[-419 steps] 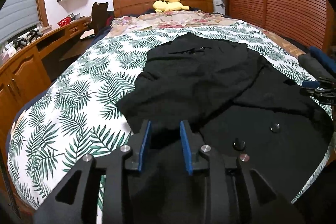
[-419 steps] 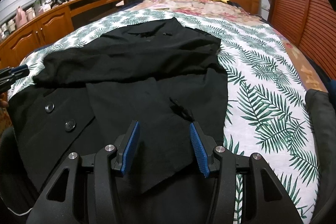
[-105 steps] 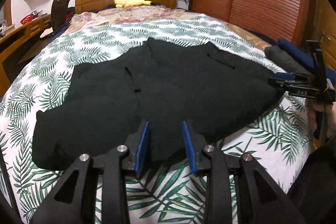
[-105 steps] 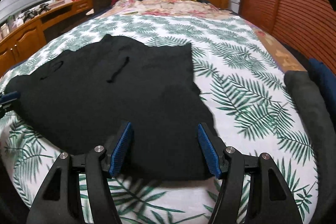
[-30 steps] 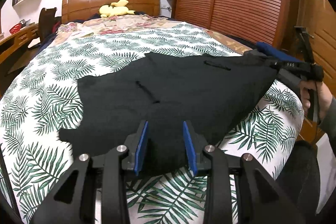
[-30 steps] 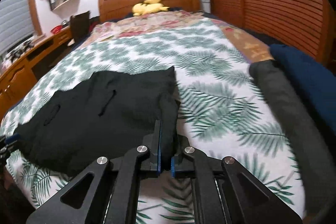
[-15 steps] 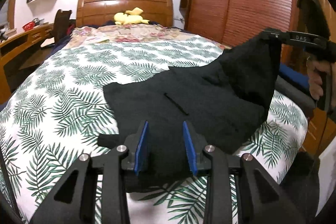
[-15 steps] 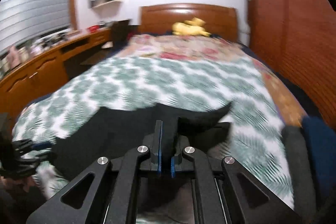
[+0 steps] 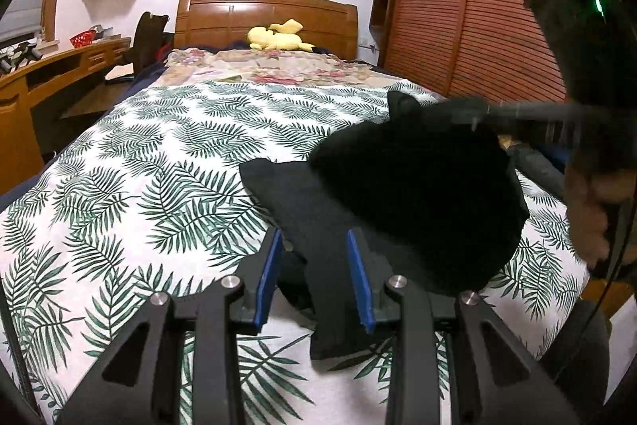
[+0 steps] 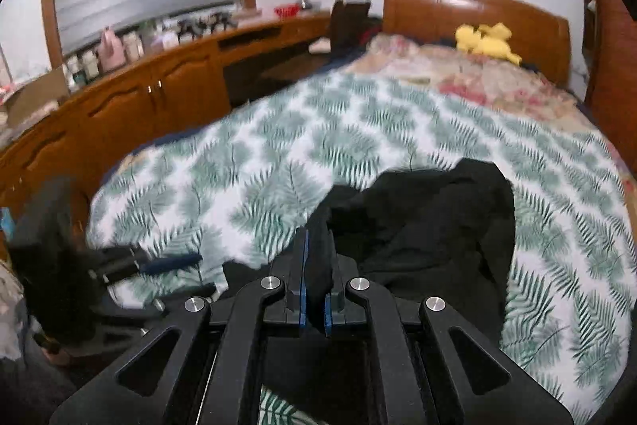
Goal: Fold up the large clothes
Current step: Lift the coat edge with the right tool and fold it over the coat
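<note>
Black coat [image 9: 418,186] lies centre-right of frame on the leaf-print bedspread [image 9: 159,166], part-folded. Right gripper [image 10: 314,289] is clamped on a raised edge of the cloth. Left gripper [image 9: 314,277] is part open, its pads straddling the near hem without pressing. Fabric looks thick, limp, heavy; take it at corners.

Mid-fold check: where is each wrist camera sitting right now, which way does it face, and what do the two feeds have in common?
Left wrist: low at the foot of the bed, facing the headboard; own left gripper open over the black garment, right gripper and a hand at right.
Right wrist: above the bed, angled toward the desk; own gripper shut on black fabric, left gripper at left.
Shared: garment, leaf-print bedspread, yellow plush toy.
</note>
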The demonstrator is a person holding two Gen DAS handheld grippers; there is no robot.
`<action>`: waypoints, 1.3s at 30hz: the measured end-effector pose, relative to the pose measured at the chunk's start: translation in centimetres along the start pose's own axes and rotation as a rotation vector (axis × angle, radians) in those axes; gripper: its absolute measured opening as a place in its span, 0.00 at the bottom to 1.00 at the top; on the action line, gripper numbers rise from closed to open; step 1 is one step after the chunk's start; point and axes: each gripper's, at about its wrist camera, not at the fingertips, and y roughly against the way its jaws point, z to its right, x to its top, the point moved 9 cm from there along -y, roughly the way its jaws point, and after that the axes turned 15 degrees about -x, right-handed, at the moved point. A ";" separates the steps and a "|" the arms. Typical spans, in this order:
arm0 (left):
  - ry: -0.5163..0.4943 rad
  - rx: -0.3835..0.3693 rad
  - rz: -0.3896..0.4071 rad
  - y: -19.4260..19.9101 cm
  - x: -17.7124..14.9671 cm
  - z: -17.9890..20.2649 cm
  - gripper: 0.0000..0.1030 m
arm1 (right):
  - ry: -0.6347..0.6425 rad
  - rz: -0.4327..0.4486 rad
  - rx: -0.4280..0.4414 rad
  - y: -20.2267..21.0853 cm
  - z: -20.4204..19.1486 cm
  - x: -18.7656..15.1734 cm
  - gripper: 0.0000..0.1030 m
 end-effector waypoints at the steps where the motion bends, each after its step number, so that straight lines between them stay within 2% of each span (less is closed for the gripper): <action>1: -0.001 0.000 0.001 0.1 0.0 -0.1 0.31 | 0.026 -0.003 -0.015 -0.3 -0.5 -0.3 0.04; 3: -0.002 0.000 0.000 0.1 -0.1 -0.1 0.31 | 0.044 -0.013 -0.019 -0.4 -0.9 -1.0 0.05; 5: -0.003 -0.001 -0.004 -0.1 -0.1 0.0 0.31 | 0.050 -0.011 -0.020 0.0 -0.8 -0.9 0.13; 7: -0.007 -0.002 -0.009 -0.4 -0.2 0.2 0.31 | 0.055 0.011 -0.027 1.0 -0.6 -0.5 0.39; 8: -0.009 -0.003 -0.011 -0.5 -0.2 0.3 0.31 | 0.053 0.030 -0.028 1.7 -0.3 0.0 0.43; 11: -0.015 -0.007 -0.014 -0.7 -0.3 0.6 0.31 | 0.037 0.046 -0.033 3.1 0.8 0.8 0.43; 15: -0.023 -0.014 -0.020 -1.1 -0.3 1.1 0.31 | 0.014 0.067 -0.091 4.7 3.9 0.7 0.44; 20: -0.035 -0.024 -0.022 -1.2 -0.3 1.6 0.31 | -0.075 0.014 -0.165 4.3 9.4 -2.3 0.43; 24: -0.037 -0.033 -0.016 -1.2 -0.2 2.1 0.31 | -0.101 -0.052 -0.206 2.9 11.7 -5.5 0.43; 31: -0.051 -0.052 0.003 -1.0 0.2 3.4 0.31 | -0.137 -0.146 -0.169 0.5 11.8 -10.5 0.43; 39: -0.071 -0.100 0.005 -1.3 0.2 5.5 0.31 | -0.180 -0.158 -0.124 -0.7 10.4 -12.1 0.46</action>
